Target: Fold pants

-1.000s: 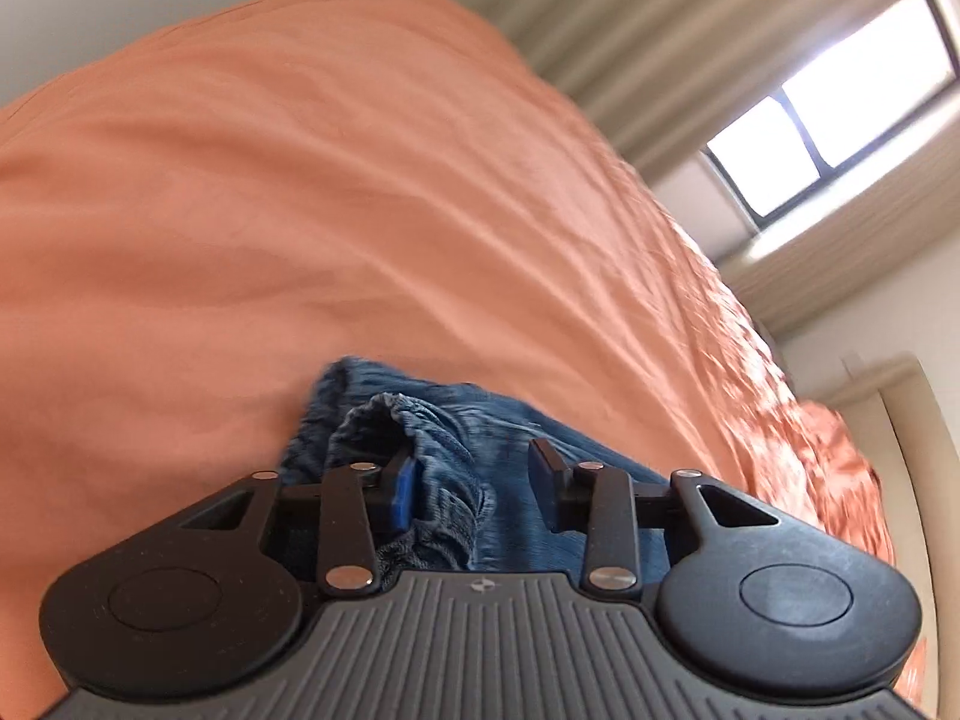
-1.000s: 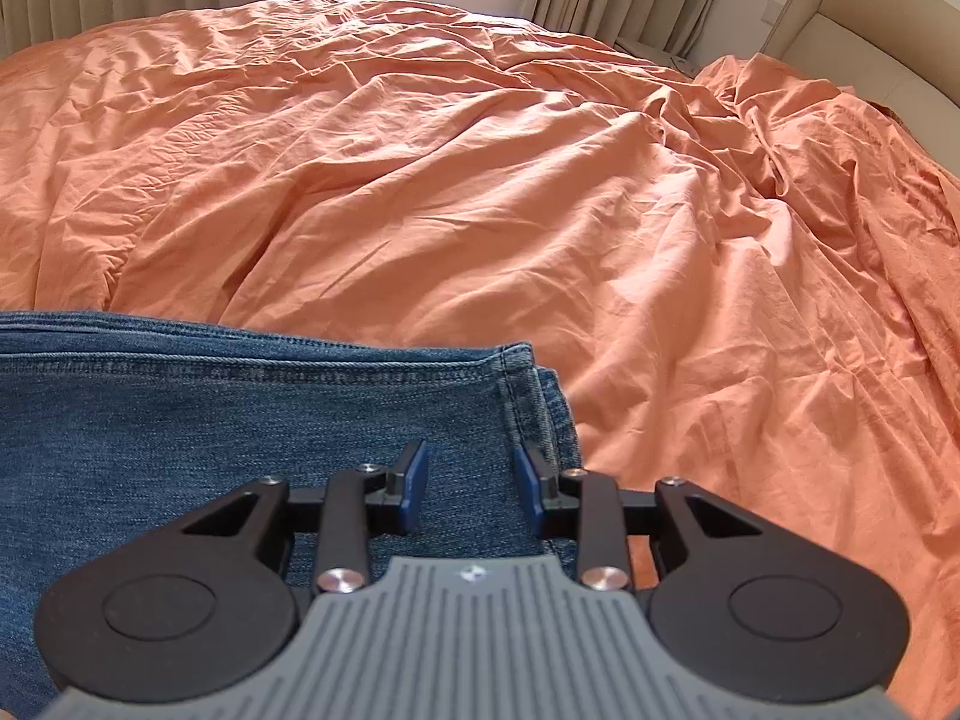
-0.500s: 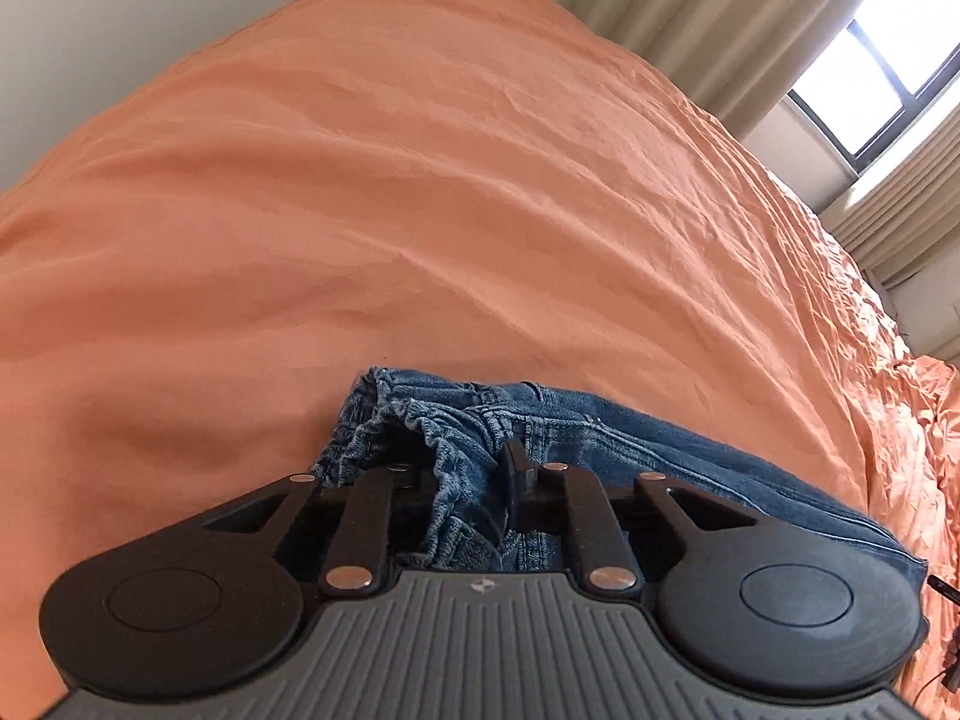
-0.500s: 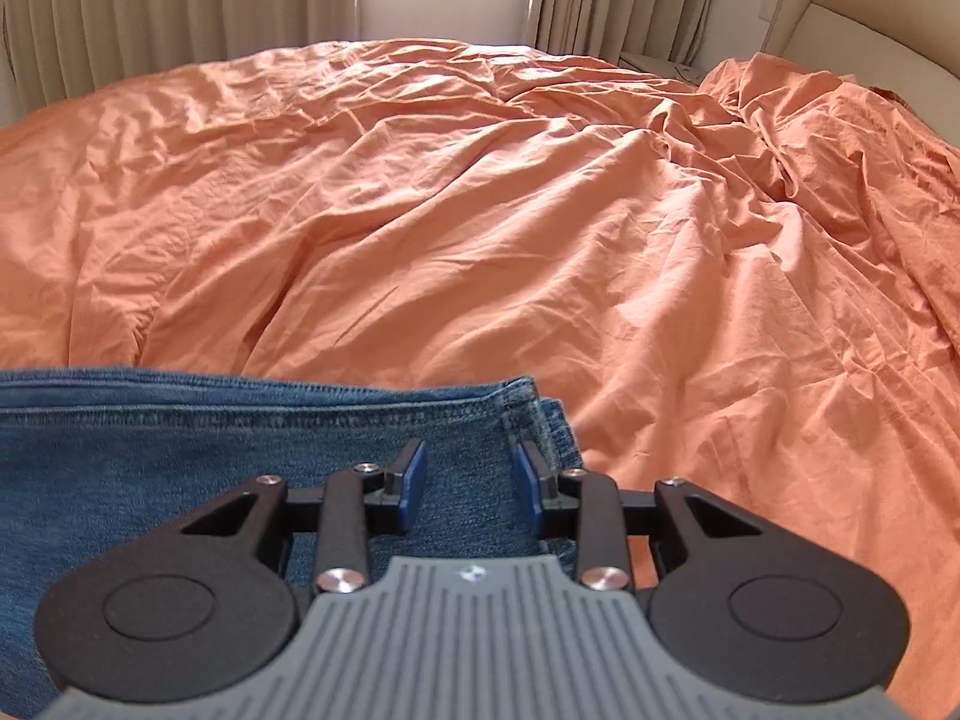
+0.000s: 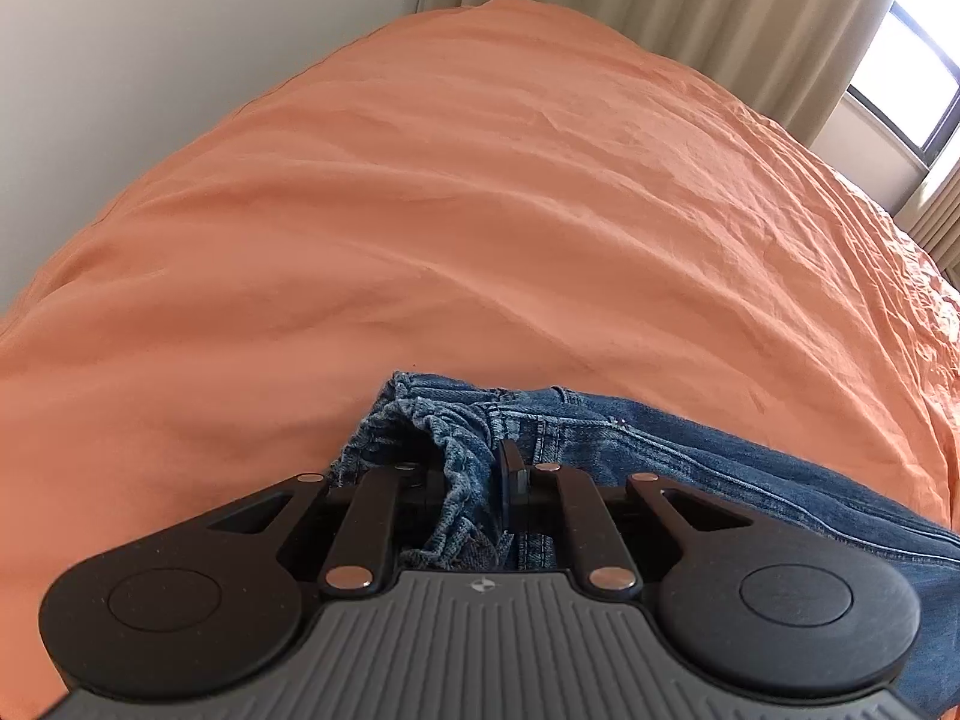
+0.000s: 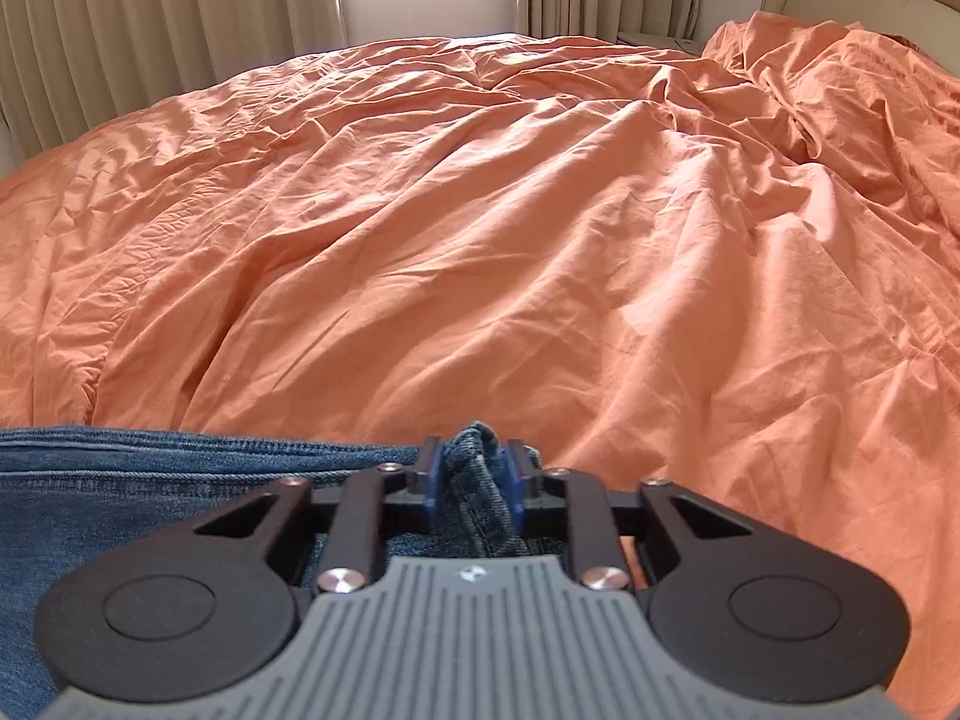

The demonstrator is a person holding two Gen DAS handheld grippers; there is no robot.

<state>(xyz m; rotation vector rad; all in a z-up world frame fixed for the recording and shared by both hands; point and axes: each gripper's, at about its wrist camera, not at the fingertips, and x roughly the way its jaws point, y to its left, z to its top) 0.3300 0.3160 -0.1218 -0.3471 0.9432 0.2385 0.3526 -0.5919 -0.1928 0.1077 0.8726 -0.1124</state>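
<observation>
**Pinching both ends of the jeans before the fold**

Gripping is the step in hand. The pants (image 5: 690, 456), blue denim, lie flat on the orange bedspread (image 5: 480, 210), close to its near edge, with nothing else on the bed around them.

The left gripper (image 5: 474, 480) has just been closing, and a bunched, gathered edge of denim, which looks like the waistband, now sits pinched between its nearly shut jaws. From there the cloth runs off to the right in the left wrist view.

The right gripper (image 6: 474, 480) has likewise just been closing, and its blue pads (image 6: 433, 483) squeeze a small upstanding fold of the hem corner. In the right wrist view the rest of the pants (image 6: 150, 480) stretch away to the left.

So the long axis of the garment lies across the bed from left to right, strung between the two grippers, each holding its own end and neither reaching across. Whichever end travels, I judge the coming fold will bring one end along that axis toward the other, and both pinches must keep hold while the cloth lifts off the bedspread.
</observation>
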